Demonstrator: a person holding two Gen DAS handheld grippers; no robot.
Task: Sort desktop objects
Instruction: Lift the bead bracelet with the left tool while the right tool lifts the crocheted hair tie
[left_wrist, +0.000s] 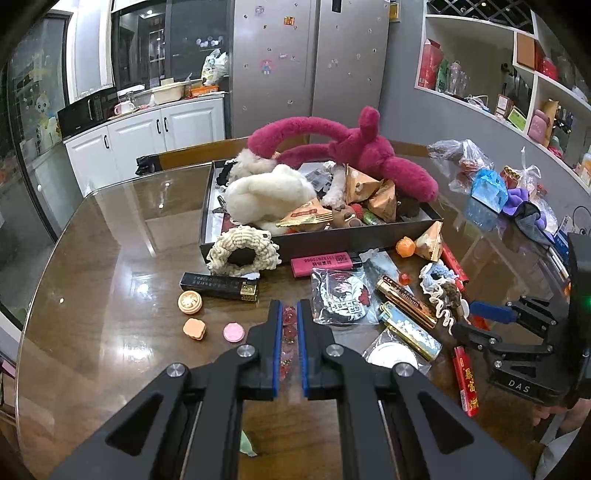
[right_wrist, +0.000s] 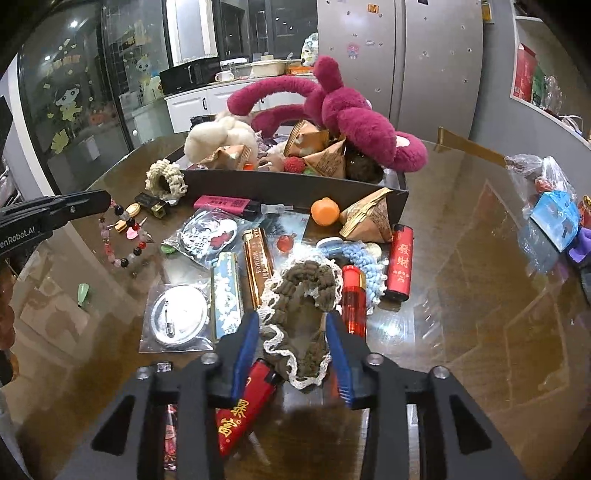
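- Box: black, piled with plush toys, at the far side of the worktop, beyond both tongs
- Brown scrunchie: lace-edged, on the worktop between the part-open right tongs, pads clear of it; long axis runs away from them toward the box
- Bead bracelet: pinched in the nearly closed left tongs, dangling in the right view

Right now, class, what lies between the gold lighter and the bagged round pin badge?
In the right wrist view, a blue-and-white patterned lighter lies between the gold lighter and the bagged round pin badge.
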